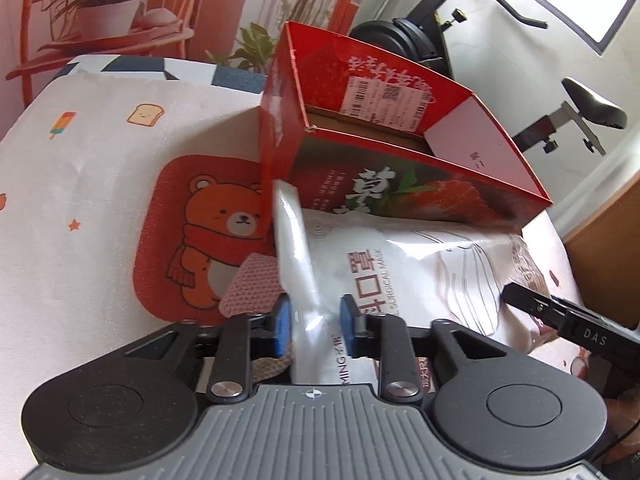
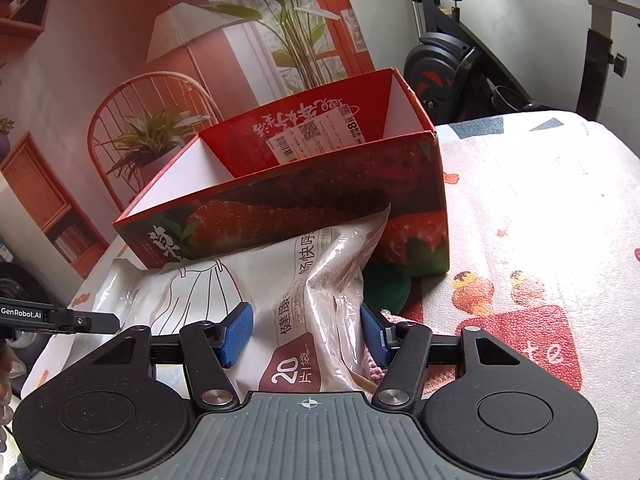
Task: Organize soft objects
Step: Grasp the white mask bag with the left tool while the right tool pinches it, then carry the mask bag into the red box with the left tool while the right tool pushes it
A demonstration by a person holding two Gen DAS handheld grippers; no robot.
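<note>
The red strawberry box (image 1: 400,168) sits open on the cartoon tablecloth (image 1: 100,152), no soft stuff visible inside. The mask pack (image 2: 248,288) leans against its front. Left gripper (image 1: 315,322) pinches a fold of it; right gripper (image 2: 307,334) straddles it, pads apart. Exercise bike (image 2: 452,68) behind.

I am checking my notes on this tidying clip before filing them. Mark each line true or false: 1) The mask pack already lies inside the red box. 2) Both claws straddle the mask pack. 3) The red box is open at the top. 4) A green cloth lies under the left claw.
1) False: the mask pack lies on the table in front of the red box.
2) True: the left claw and the right claw each have it between their pads.
3) True.
4) False: the cloth there is pink.
</note>
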